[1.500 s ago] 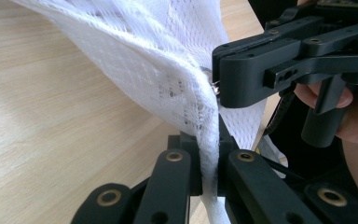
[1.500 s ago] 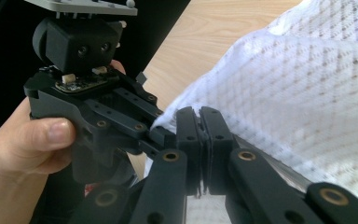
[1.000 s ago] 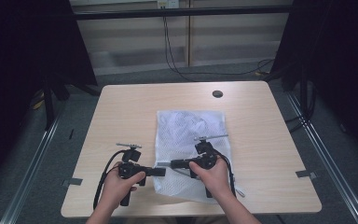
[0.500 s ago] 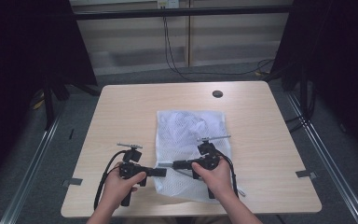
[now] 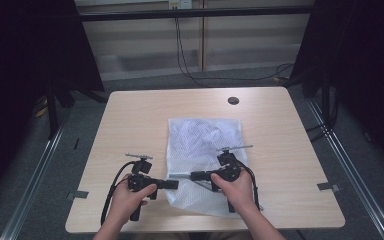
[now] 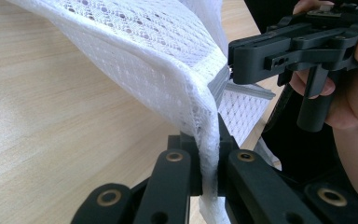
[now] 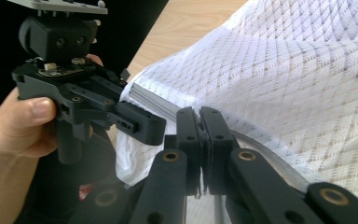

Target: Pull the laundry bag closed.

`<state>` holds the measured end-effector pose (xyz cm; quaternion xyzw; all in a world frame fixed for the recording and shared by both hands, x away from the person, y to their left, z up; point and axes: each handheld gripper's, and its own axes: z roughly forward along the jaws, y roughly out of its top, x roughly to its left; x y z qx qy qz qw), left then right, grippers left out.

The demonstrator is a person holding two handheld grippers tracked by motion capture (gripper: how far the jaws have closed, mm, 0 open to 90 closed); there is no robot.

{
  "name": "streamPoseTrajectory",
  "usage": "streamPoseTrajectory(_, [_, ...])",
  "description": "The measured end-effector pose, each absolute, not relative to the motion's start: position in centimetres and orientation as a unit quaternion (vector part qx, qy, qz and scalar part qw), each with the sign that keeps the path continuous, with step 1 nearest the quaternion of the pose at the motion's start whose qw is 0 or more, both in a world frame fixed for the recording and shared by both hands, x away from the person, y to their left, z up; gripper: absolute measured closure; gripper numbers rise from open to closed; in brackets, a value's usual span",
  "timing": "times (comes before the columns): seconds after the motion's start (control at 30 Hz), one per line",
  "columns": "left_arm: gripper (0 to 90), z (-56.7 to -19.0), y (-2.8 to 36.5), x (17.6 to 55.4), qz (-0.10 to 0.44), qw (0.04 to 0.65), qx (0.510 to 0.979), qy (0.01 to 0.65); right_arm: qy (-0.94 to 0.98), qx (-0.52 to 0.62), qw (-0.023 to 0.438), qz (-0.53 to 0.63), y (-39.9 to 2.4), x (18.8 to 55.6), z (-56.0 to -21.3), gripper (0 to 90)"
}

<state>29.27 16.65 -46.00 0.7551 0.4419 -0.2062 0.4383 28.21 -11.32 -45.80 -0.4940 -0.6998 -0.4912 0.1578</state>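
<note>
A white mesh bag (image 5: 205, 135) lies flat at the middle of the wooden table (image 5: 140, 120). Its near-left edge is lifted between the two grippers, which point at each other. My left gripper (image 5: 175, 184) is shut on the bag's edge, and the mesh (image 6: 144, 46) rises from its closed jaws (image 6: 209, 163). My right gripper (image 5: 194, 176) is shut on the bag's grey zipper (image 7: 154, 100), with its jaws (image 7: 200, 140) pressed together on the strip. The right gripper's tip (image 6: 235, 60) meets the zipper (image 6: 219, 86) just beyond the left jaws. A hand grips each handle.
A small dark round cap (image 5: 233, 100) sits in the tabletop near the far edge. Black cables (image 5: 190, 65) hang and trail over the floor behind the table. Metal floor rails (image 5: 345, 155) run along both sides.
</note>
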Motion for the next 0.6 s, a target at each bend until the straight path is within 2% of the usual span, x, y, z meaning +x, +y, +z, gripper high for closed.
streamPoseTrajectory(0.6, [89.0, -46.1, 16.8, 29.3, -0.208, 0.441, 0.753, 0.442, -0.698, -0.496, 0.158, -0.492, -12.4, 28.2, -45.8, 87.4])
